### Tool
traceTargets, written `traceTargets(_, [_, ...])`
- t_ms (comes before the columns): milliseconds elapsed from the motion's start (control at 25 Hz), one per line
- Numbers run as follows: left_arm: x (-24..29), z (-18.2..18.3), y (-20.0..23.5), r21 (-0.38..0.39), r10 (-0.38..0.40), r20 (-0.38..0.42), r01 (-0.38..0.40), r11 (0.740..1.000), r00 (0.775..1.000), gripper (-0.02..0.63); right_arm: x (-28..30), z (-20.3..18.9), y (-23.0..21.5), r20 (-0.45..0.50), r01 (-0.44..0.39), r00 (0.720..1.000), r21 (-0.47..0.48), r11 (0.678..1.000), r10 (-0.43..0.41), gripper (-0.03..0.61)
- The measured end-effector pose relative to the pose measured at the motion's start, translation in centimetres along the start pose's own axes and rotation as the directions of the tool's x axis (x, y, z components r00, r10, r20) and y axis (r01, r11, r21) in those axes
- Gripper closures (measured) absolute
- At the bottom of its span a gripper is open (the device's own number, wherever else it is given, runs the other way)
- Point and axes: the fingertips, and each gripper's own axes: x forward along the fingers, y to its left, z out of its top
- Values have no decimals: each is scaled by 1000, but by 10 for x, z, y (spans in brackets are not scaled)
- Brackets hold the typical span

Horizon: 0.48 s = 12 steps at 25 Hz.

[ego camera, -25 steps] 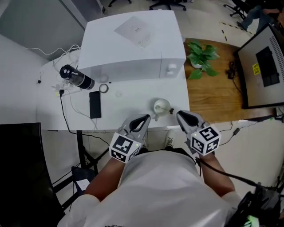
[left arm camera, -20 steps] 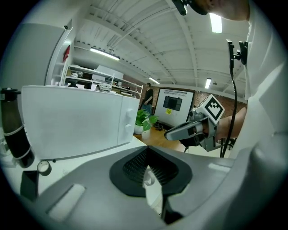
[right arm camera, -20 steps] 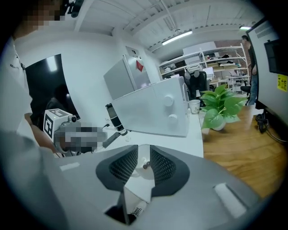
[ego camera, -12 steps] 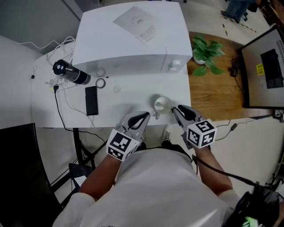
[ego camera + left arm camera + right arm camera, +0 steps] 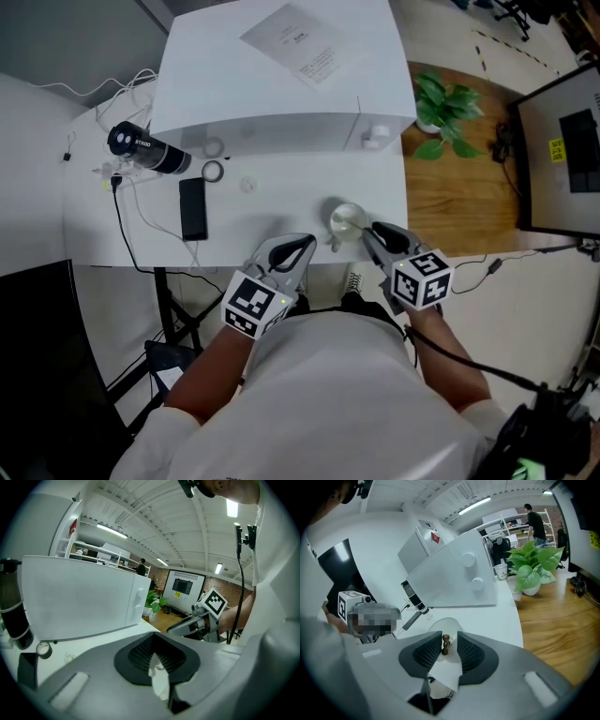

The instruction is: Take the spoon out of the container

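Note:
A small clear container [image 5: 343,219] stands near the table's front edge. The spoon's brown handle tip [image 5: 446,644] sticks out of that container [image 5: 446,623] toward me and lies between the jaws of my right gripper [image 5: 449,642]. These jaws are open, with a slim gap beside the handle. In the head view the right gripper [image 5: 368,231] points at the container's right side and covers the handle. My left gripper [image 5: 307,243] hovers at the table edge just left of the container, shut and empty [image 5: 153,656].
A big white box-shaped appliance [image 5: 281,84] fills the table's back. To the left lie a black cylinder [image 5: 146,150], a tape ring [image 5: 215,172], a black phone [image 5: 192,208] and cables [image 5: 122,220]. A potted plant [image 5: 445,105] stands on the wooden floor at right.
My right gripper has edged forward to the container, so the spoon handle now sits between its jaws. The left gripper has hardly moved.

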Motion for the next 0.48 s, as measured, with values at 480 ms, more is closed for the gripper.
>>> traceTargets(480, [-1, 3, 3, -1, 9, 9, -9, 1000, 1000, 610, 3, -3, 3, -19, 0, 1000, -39, 999, -1, 520])
